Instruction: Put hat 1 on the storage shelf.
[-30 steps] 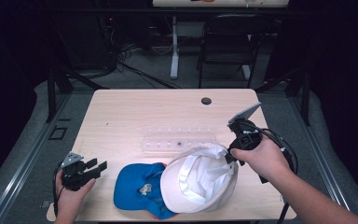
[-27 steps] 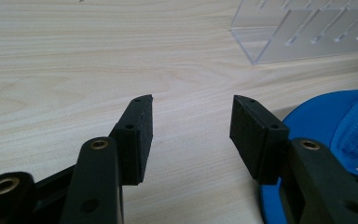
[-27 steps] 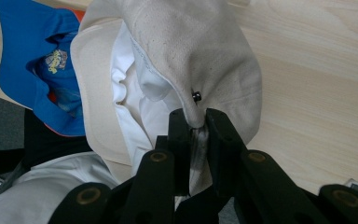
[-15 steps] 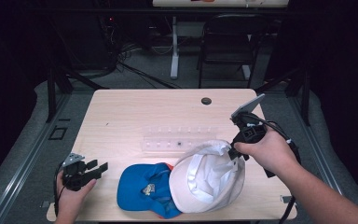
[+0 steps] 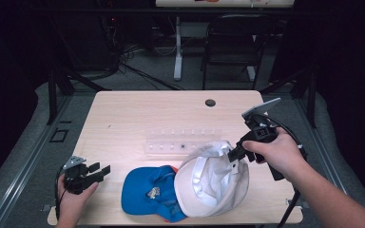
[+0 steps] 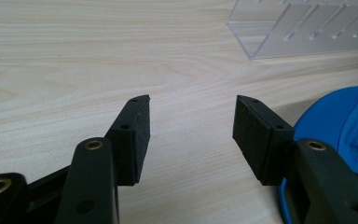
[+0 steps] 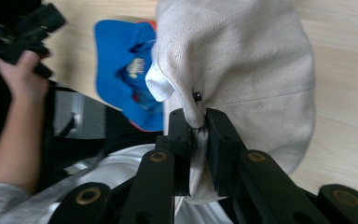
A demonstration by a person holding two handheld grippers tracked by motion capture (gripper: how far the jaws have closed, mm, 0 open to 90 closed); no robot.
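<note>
A: Which gripper has the cream cap?

B: The right gripper (image 5: 234, 153). Its jaws are clamped tight on a fold of the cream cap (image 5: 212, 178), seen up close in the right gripper view, where the cloth is pinched between the two black pads beside a small dark eyelet (image 7: 197, 96). The cap sits at the near right part of the wooden table (image 5: 138, 118), tilted with its pale lining showing, and it overlaps the blue cap (image 5: 148, 192) on its left.

A: And the left gripper?

B: The left gripper (image 5: 100, 170) rests near the table's front left corner, its jaws spread apart after just opening further, with only bare wood between them. The blue cap lies just to its right.

A: Any writing to read?

B: The blue cap has a small emblem (image 5: 151, 192) on it, too blurred to make out. A clear acrylic rack (image 5: 180, 142) lies behind the caps.
</note>
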